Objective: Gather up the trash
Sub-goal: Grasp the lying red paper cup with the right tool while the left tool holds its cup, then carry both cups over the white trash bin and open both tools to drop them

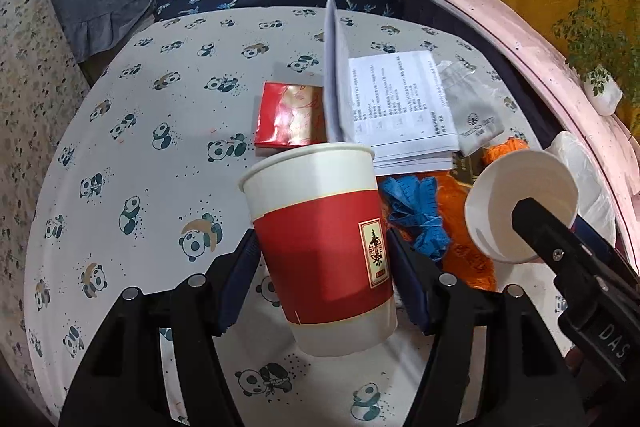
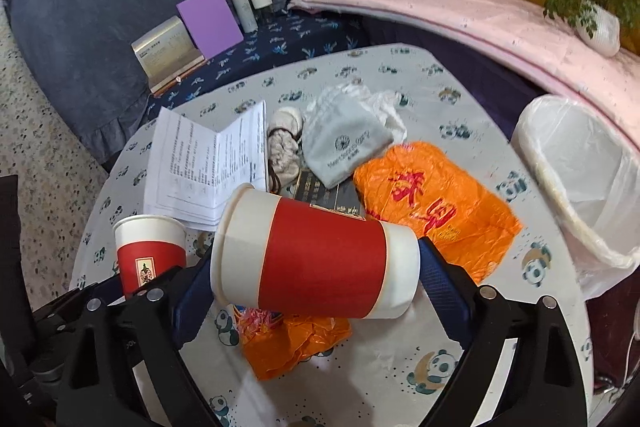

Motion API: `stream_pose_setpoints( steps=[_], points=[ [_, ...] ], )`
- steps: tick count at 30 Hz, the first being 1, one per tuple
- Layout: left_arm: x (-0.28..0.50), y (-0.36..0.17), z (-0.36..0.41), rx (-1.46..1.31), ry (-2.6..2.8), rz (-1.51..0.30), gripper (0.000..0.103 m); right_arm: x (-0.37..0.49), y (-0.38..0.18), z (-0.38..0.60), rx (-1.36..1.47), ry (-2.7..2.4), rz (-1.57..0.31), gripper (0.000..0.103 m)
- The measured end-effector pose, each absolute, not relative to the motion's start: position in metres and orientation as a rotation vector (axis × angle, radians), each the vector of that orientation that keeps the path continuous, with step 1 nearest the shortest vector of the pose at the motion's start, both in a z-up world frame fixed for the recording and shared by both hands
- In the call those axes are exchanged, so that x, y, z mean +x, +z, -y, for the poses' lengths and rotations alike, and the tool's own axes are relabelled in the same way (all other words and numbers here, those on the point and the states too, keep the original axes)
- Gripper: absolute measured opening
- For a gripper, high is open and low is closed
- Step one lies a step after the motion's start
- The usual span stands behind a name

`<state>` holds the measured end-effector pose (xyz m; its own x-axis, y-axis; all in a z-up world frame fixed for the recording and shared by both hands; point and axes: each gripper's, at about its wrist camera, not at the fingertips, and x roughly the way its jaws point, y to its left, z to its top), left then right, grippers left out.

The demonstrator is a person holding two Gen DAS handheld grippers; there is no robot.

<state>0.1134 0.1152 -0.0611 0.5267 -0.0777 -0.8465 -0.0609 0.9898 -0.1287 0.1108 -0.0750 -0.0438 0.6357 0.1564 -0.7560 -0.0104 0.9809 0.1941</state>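
Left gripper (image 1: 324, 267) is clamped on the body of an upright red-and-white paper cup (image 1: 320, 247), pads on the red band, lifted off the panda tablecloth (image 1: 160, 147).

Right gripper (image 2: 316, 267) is spread wide around a second cup (image 2: 316, 259) lying sideways, mouth to the left. One pad is at the rim, the other at the base. Can't tell whether both pads press, so I'd call it straddled, not gripped.

Lined bin (image 2: 580, 187) sits at the table's right edge, near the right gripper.

Gripping end-to-end on a tapered cup looks slip-prone. Better to close firmly but not crush it, and lift clear of the orange bag (image 2: 436, 195) before swinging to the bin.

Papers (image 2: 208, 167), grey pouch (image 2: 344, 147) and tissue (image 2: 380, 103) are still on the table.
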Motion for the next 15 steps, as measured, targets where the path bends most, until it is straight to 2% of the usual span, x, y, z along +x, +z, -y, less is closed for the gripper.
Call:
stream_pose_setpoints(
  steps=[15],
  points=[
    [0.088, -0.012, -0.043, -0.08, -0.14, -0.917, 0.061, 0.069, 0.007, 0.143, 0.21, -0.036, -0.731, 0.089]
  ],
)
